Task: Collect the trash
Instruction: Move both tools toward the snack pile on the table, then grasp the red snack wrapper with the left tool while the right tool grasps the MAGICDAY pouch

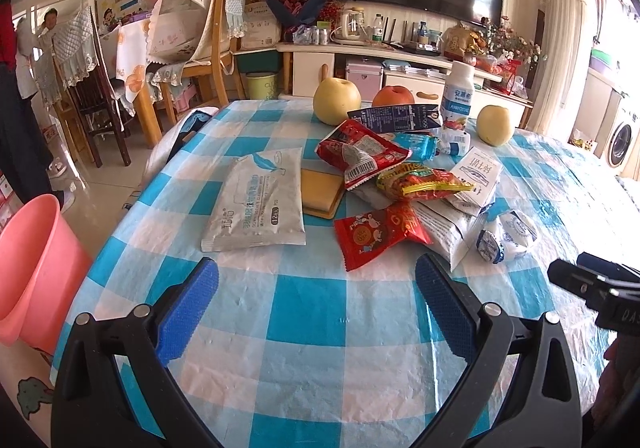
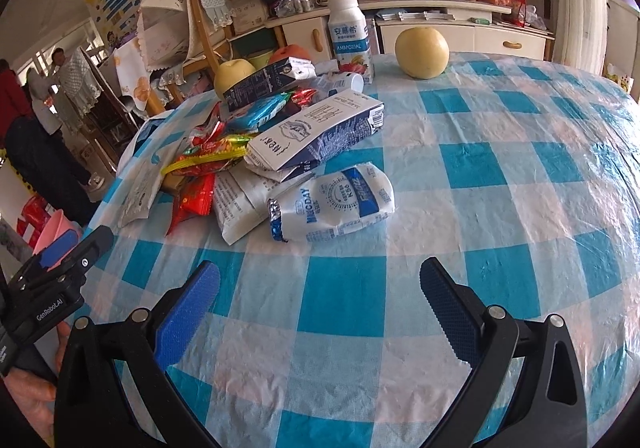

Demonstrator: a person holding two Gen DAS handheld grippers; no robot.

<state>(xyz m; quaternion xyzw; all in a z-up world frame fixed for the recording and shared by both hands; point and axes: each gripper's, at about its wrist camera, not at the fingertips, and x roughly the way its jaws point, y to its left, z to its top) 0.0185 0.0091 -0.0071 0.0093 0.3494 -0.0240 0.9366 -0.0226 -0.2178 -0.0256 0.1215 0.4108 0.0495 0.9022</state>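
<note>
A heap of trash lies mid-table on the blue checked cloth (image 1: 304, 296): a silver wipes pouch (image 1: 258, 200), red snack wrappers (image 1: 376, 234), a yellow-red wrapper (image 1: 424, 180), a white milk carton (image 2: 316, 134) and a crumpled milk pouch (image 2: 332, 204). A pink bin (image 1: 38, 268) stands off the table's left edge. My left gripper (image 1: 316, 280) hangs open over bare cloth, short of the wipes pouch. In the right wrist view my right gripper (image 2: 320, 284) is open too, just short of the milk pouch. Neither holds anything.
Two yellow pears (image 1: 336, 100) (image 1: 496, 124), an orange-red fruit (image 1: 394, 96) and an upright yoghurt bottle (image 1: 458, 96) stand behind the heap. A tan pad (image 1: 320, 194) lies under the wrappers. Chairs (image 1: 200, 48), a TV cabinet (image 1: 400, 68) and people (image 1: 24, 88) are beyond the table.
</note>
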